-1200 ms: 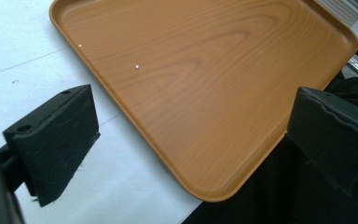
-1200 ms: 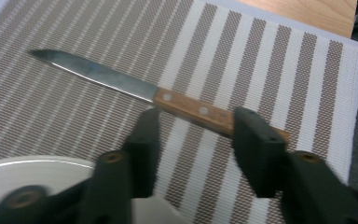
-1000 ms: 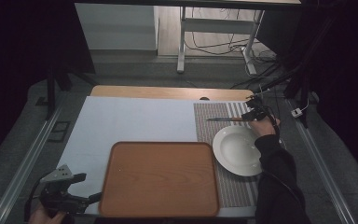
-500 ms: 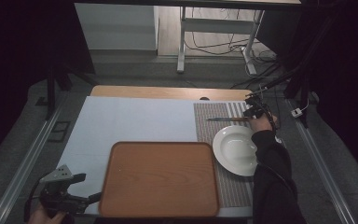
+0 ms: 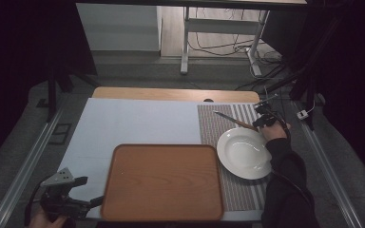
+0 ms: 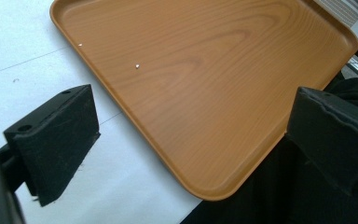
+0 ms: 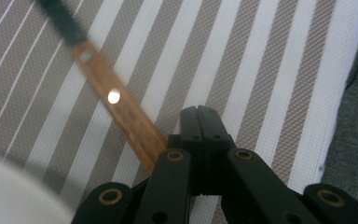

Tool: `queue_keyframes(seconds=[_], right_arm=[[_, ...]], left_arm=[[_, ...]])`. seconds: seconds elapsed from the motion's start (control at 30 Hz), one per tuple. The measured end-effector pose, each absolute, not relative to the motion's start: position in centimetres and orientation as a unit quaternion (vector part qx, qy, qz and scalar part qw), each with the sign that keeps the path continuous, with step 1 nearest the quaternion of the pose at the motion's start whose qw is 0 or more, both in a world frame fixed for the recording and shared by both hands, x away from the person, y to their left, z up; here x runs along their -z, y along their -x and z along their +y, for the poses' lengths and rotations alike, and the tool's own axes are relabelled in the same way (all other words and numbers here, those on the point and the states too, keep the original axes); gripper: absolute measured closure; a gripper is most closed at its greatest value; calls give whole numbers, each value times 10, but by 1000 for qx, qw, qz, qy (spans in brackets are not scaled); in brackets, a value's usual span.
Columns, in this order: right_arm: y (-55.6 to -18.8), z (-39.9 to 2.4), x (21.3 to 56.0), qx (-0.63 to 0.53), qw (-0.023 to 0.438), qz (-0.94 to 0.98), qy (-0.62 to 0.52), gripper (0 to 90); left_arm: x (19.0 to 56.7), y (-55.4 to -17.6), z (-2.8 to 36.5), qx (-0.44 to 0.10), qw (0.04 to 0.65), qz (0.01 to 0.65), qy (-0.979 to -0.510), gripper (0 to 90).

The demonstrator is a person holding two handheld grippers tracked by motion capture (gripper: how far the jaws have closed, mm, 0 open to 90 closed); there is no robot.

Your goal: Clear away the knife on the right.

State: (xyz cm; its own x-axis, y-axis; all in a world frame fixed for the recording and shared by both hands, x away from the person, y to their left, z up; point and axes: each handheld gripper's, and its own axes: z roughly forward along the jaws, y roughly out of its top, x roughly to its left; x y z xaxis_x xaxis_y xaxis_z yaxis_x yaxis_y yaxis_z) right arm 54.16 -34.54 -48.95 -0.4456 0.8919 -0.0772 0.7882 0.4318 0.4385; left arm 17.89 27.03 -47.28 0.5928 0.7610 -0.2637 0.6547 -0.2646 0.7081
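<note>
A knife [image 5: 235, 121] with a wooden handle [image 7: 121, 107] and a dark blade hangs over the striped placemat [image 5: 214, 128]. My right gripper [image 5: 262, 121] is shut on the handle's end, the jaws pressed together [image 7: 200, 126]. The blade points left and away from the white plate [image 5: 244, 153], whose rim shows blurred [image 7: 14, 191]. At the table's front left corner my left gripper [image 5: 91, 191] stands open beside the wooden tray [image 5: 161, 183]. Its jaws are wide apart [image 6: 196, 135] over the tray's near corner [image 6: 205, 70], holding nothing.
The tray and placemat lie on a pale blue sheet [image 5: 138, 123] that covers the table. The plate rests on the placemat's right part. Metal rails [image 5: 33, 152] run along both sides of the table, and desk legs and cables [image 5: 204, 47] lie beyond it.
The knife in my right gripper has turned from lying level across the mat to slanting, blade tip farther back. The left gripper has not moved.
</note>
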Motion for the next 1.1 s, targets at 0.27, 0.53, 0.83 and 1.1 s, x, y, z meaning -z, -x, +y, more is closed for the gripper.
queue_keyframes(seconds=[0.27, 0.53, 0.83, 1.1], right_arm=[[-528, -346, 487, -169, 111, 844, -497, 900], [-527, -348, 469, -210, 137, 823, -510, 746], [-535, -330, 461, -240, 141, 808, -520, 164], [-540, -306, 471, -223, 149, 825, -498, 0]], left_arm=[[473, -179, 270, -65, 410, 445, -793, 23], [473, -179, 270, -66, 409, 445, -794, 23], [473, -179, 270, -66, 408, 445, -794, 23], [473, -179, 270, -66, 409, 445, -794, 24]])
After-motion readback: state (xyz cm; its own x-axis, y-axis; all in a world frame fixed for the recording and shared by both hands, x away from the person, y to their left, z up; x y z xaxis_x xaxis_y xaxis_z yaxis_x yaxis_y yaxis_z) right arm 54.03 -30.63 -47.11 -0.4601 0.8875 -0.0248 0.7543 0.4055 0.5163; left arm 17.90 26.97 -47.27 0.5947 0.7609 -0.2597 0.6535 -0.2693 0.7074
